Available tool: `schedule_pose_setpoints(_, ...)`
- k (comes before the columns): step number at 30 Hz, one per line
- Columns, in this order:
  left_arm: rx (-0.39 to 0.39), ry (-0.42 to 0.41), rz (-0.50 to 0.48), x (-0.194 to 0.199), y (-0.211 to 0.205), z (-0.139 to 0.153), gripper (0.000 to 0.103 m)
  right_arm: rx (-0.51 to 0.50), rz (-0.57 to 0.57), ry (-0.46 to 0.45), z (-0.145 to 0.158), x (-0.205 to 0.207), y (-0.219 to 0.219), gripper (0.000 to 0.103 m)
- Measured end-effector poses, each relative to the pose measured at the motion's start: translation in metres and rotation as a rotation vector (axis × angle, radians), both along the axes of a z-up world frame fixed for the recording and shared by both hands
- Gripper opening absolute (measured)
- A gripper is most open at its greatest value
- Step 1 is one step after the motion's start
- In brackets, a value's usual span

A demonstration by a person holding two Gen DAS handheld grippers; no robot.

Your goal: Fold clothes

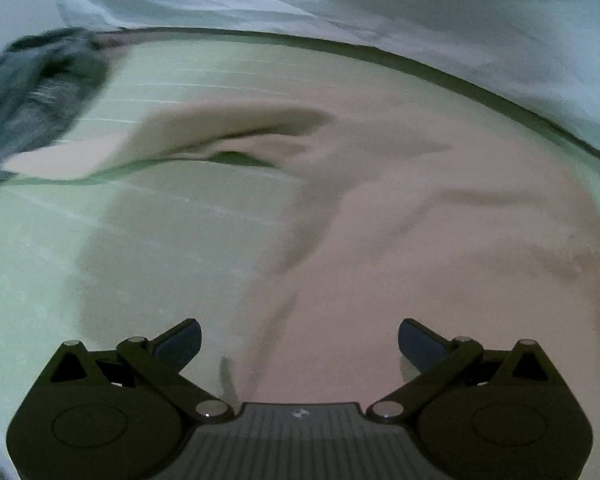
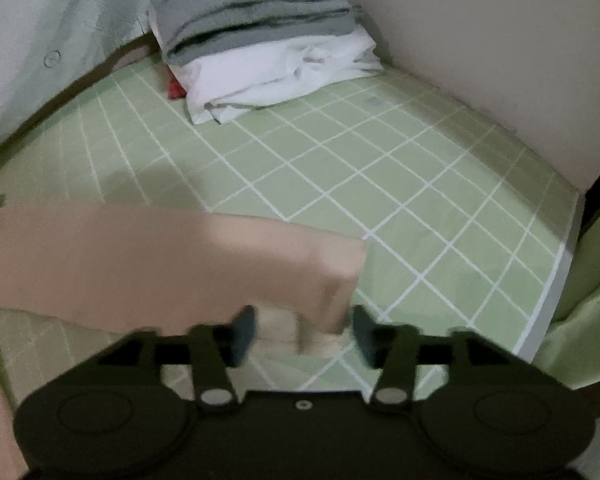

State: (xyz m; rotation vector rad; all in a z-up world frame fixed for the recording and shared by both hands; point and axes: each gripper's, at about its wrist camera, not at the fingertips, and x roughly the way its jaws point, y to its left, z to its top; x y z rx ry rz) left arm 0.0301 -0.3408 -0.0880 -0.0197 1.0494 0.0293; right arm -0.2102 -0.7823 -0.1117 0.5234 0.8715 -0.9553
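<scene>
A pale pink garment (image 1: 420, 220) lies spread and wrinkled on the green checked tabletop (image 1: 40, 260). My left gripper (image 1: 300, 340) hovers over its near edge with jaws wide open and empty. In the right wrist view a folded part of the pink garment (image 2: 160, 264) stretches in from the left, and its corner hangs between the fingers of my right gripper (image 2: 304, 334). The jaws stand apart and open, and the view is blurred by motion.
A stack of folded clothes, grey (image 2: 252, 8) on top of white (image 2: 276, 76), sits at the far corner of the table, with a small red item (image 2: 175, 90) beside it. A dark grey cloth (image 1: 36, 92) is at the left. A white wall (image 2: 500, 60) borders the table.
</scene>
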Motion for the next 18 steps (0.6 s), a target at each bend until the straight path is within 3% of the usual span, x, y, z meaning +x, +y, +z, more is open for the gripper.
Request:
schedule_pose_setpoints(2,0.025,0.004,0.031,-0.012,0.023,0.005,0.103,-0.022,0.026,-0.006,0.004,0.004,0.016,0.088)
schedule_pose_setpoints(5,0.066,0.011,0.072,-0.028,0.058,0.014,0.103,-0.034,0.1,-0.017,0.005,0.015,0.046,0.098)
schedule_pose_setpoints(10,0.143,-0.002,0.094,-0.048,0.115,0.031,0.103,-0.022,0.288,-0.053,-0.003,0.043,0.123,0.103)
schedule_pose_setpoints(18,0.149,-0.009,0.064,-0.047,0.204,0.037,0.103,-0.015,0.614,-0.035,-0.013,0.102,0.262,0.103)
